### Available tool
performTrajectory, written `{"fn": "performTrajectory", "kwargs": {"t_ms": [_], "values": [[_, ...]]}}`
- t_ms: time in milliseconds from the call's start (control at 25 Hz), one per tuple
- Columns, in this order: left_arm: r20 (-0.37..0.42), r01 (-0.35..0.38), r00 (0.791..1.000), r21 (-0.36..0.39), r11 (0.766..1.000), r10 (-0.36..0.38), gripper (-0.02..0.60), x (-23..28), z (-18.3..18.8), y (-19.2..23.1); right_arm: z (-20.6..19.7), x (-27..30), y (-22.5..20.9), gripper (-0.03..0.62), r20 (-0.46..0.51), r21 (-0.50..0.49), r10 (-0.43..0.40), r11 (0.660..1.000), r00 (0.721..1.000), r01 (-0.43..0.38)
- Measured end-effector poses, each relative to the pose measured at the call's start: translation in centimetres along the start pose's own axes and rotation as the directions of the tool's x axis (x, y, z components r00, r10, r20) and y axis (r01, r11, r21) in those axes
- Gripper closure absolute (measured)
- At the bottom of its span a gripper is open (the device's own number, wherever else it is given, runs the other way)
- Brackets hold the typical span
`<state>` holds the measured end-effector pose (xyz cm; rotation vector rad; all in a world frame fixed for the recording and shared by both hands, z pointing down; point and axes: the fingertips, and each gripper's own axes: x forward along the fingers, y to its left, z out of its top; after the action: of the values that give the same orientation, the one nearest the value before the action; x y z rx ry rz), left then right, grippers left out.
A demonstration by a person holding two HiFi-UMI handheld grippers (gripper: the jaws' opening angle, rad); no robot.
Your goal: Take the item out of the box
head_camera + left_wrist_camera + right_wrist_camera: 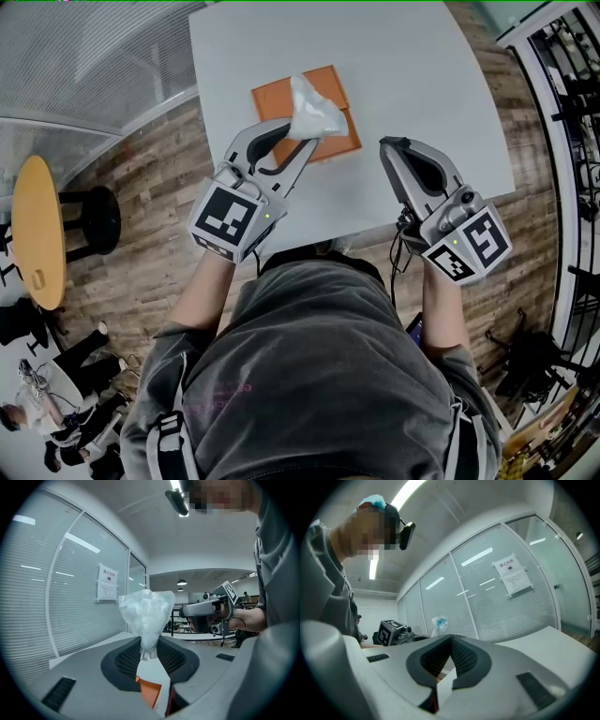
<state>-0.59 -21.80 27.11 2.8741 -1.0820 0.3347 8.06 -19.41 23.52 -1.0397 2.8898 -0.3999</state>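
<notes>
A flat orange box [328,103] lies on the white table [422,75]. My left gripper [302,141] hangs just above the box's near edge, shut on the neck of a crumpled white plastic bag [314,112] that stands lifted over the box. In the left gripper view the bag [147,613] bulges up from between the pads of the left gripper [149,652], with the orange box [152,691] below. My right gripper [386,147] sits to the right of the box, jaws together and empty. In its own view the right gripper [451,638] holds nothing.
A round yellow side table [37,230] and a black stool [89,220] stand on the wooden floor at the left. Dark shelving [572,94] runs along the right. A glass wall with blinds [61,606] is beyond the table. The person's body is close to the table's near edge.
</notes>
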Motion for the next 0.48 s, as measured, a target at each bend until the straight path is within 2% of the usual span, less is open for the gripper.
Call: {"fn": "performTrajectory", "kwargs": {"t_ms": [480], "values": [[-0.002, 0.009, 1.000, 0.009, 1.000, -0.009, 0.474, 0.15, 0.51, -0.26, 0.30, -0.08, 0.09, 0.592, -0.007, -0.002, 0.003, 1.000, 1.000, -0.003]]}}
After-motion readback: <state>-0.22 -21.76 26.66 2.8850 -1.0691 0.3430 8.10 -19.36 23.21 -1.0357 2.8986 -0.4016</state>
